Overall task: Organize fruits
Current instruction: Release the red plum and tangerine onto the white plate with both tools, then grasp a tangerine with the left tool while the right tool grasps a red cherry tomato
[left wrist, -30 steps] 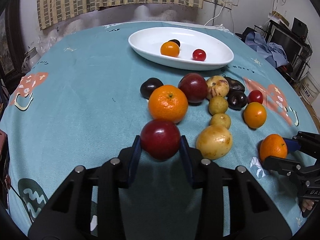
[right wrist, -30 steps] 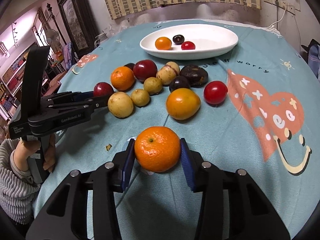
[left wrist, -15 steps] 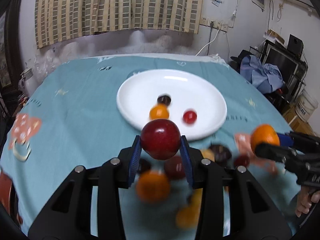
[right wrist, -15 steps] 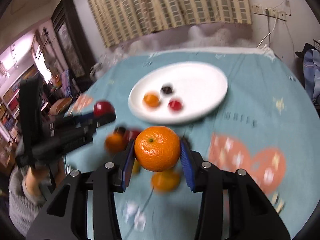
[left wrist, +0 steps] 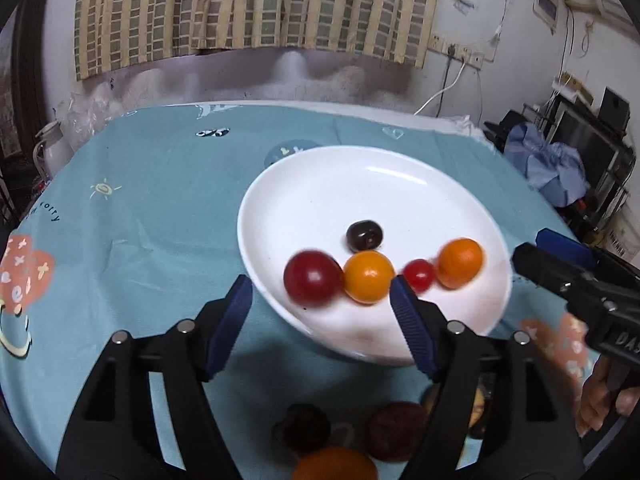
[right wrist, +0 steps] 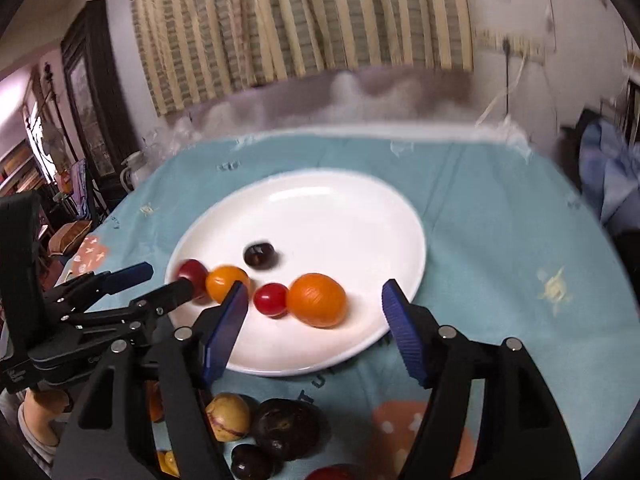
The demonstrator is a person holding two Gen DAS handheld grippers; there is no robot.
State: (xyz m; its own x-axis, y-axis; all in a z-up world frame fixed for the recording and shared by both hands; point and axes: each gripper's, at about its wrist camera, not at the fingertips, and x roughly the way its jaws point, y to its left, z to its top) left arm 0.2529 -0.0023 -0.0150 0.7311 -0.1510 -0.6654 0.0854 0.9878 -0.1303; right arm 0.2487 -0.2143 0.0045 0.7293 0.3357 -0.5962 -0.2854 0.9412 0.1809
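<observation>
A white oval plate (left wrist: 320, 184) (right wrist: 360, 216) holds a red apple (left wrist: 312, 283) (right wrist: 192, 273), a yellow-orange fruit (left wrist: 369, 276) (right wrist: 225, 282), a small red tomato (left wrist: 419, 275) (right wrist: 271, 299), a dark plum (left wrist: 364, 234) (right wrist: 259, 255) and an orange tangerine (left wrist: 459, 262) (right wrist: 317, 300). My left gripper (left wrist: 322, 328) is open and empty above the plate's near rim, just behind the apple. My right gripper (right wrist: 314, 332) is open and empty above the plate, just behind the tangerine. Each gripper shows in the other's view: the right (left wrist: 560, 276), the left (right wrist: 120, 292).
Several loose fruits lie on the teal tablecloth (left wrist: 140, 220) in front of the plate: a dark plum (right wrist: 286, 424), a pale round fruit (right wrist: 228, 416), an orange (left wrist: 334, 464), a dark red fruit (left wrist: 396, 430). A wall and curtain stand behind the table.
Both grippers moved forward over the plate and opened. The apple left my left gripper and the tangerine left my right gripper; both now lie in the plate.
</observation>
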